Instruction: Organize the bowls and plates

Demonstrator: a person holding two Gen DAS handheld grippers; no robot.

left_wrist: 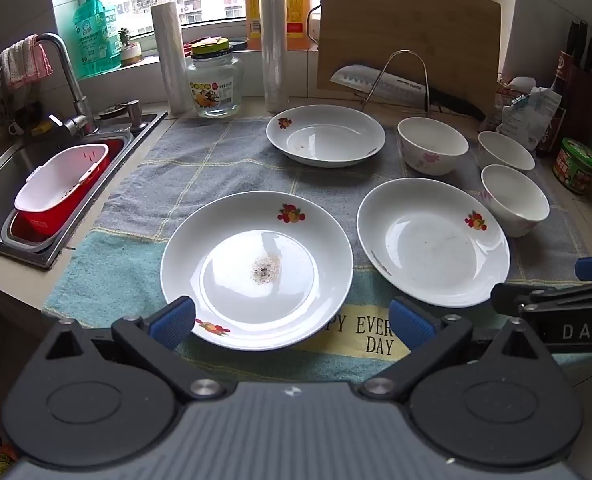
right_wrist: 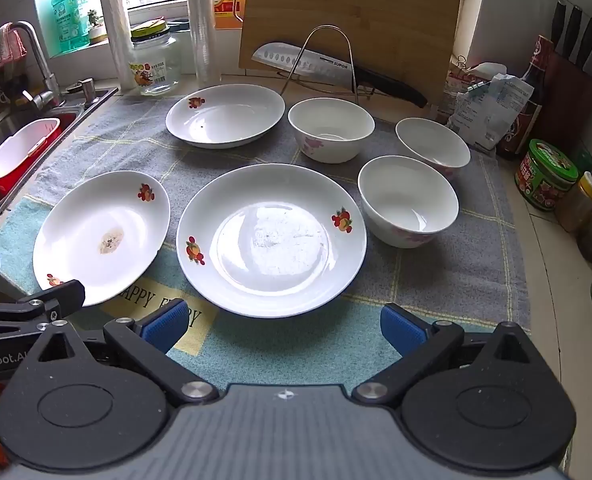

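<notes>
Three white plates with fruit prints lie on a towel: a stained near-left plate (left_wrist: pixel 256 268) (right_wrist: pixel 100 236), a near-right plate (left_wrist: pixel 431 240) (right_wrist: pixel 272 236) and a far plate (left_wrist: pixel 325 134) (right_wrist: pixel 224 114). Three white bowls with pink flowers stand to the right: a far bowl (left_wrist: pixel 433 144) (right_wrist: pixel 329 128), a back-right bowl (left_wrist: pixel 505 150) (right_wrist: pixel 431 144) and a near bowl (left_wrist: pixel 513 198) (right_wrist: pixel 407 200). My left gripper (left_wrist: pixel 292 322) hangs open over the near rim of the stained plate, holding nothing. Open and empty too, my right gripper (right_wrist: pixel 284 324) hovers at the near edge of the near-right plate.
A sink (left_wrist: pixel 0 176) with a red and white basket (left_wrist: pixel 62 186) lies at the left beside the faucet (left_wrist: pixel 64 76). A cutting board (left_wrist: pixel 409 28), a knife on a wire rack (left_wrist: pixel 399 84), a glass jar (left_wrist: pixel 215 80), rolls and bottles line the back. Jars (right_wrist: pixel 545 174) crowd the right edge.
</notes>
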